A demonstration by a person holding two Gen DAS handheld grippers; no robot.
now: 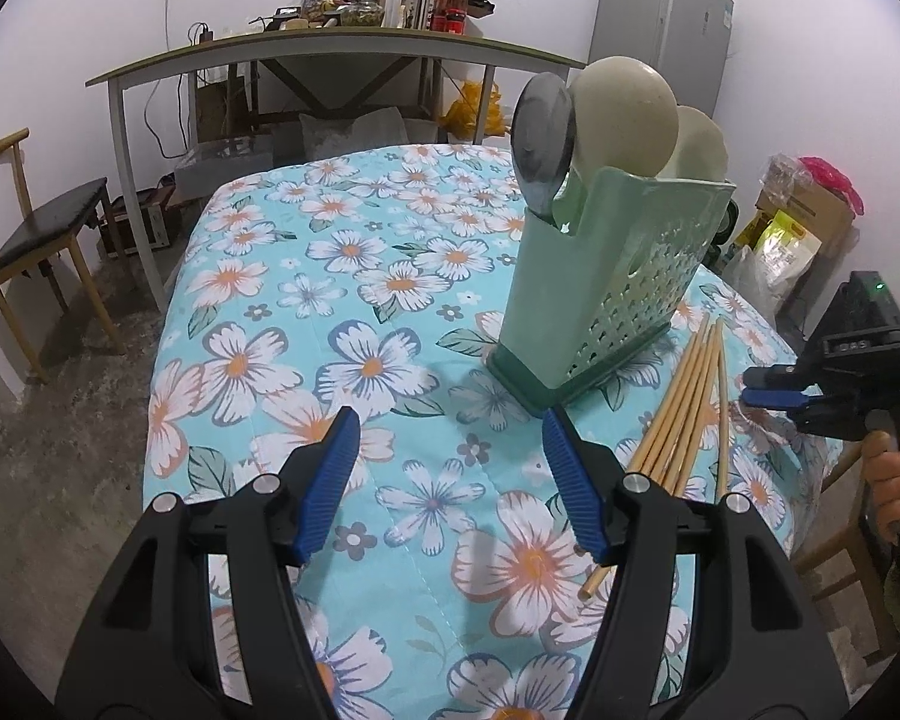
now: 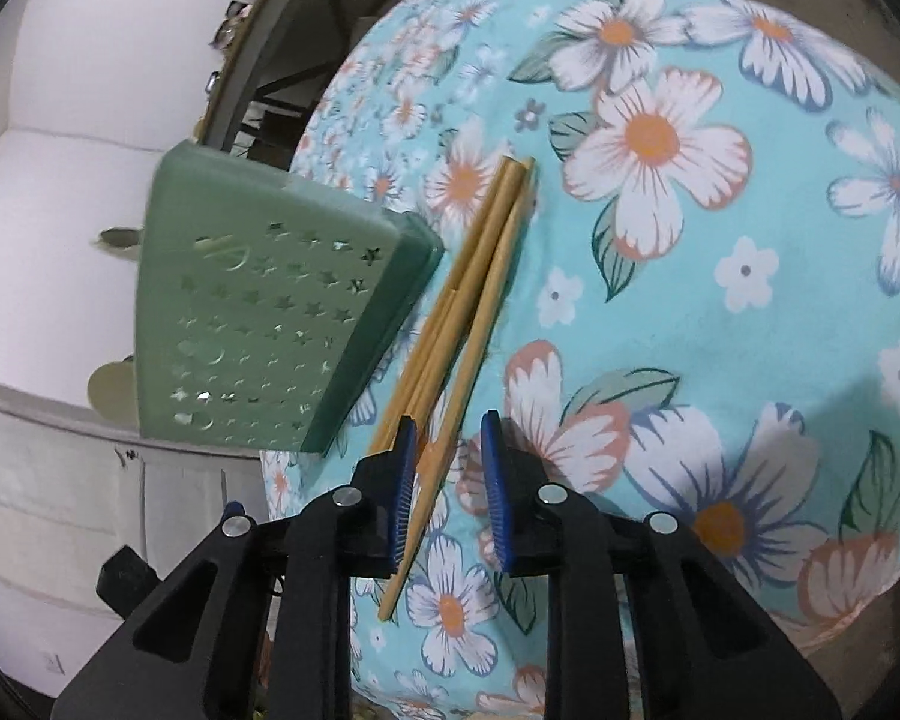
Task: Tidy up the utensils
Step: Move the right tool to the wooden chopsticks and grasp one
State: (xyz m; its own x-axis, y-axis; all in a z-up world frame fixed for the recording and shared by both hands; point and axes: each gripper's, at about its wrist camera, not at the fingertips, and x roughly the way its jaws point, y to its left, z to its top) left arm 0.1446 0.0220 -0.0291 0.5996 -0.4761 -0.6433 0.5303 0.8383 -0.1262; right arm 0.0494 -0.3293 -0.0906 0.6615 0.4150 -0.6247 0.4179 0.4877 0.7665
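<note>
A green perforated utensil holder (image 1: 606,276) stands on the floral tablecloth (image 1: 342,300) and holds a grey spoon (image 1: 540,126) and two cream spoons (image 1: 630,108). Several bamboo chopsticks (image 1: 684,408) lie on the cloth just right of the holder. My left gripper (image 1: 447,438) is open and empty, in front of the holder. My right gripper (image 2: 447,450) is partly open, low over the near ends of the chopsticks (image 2: 468,300), one chopstick lying between its jaws. The holder (image 2: 258,312) is to their left in the right wrist view. The right gripper also shows in the left wrist view (image 1: 774,387).
A grey desk (image 1: 306,54) with clutter stands behind the table, a chair (image 1: 42,228) at left, a fridge (image 1: 666,18) at back right, bags and boxes (image 1: 798,222) at right. The table edge drops off close to the right of the chopsticks.
</note>
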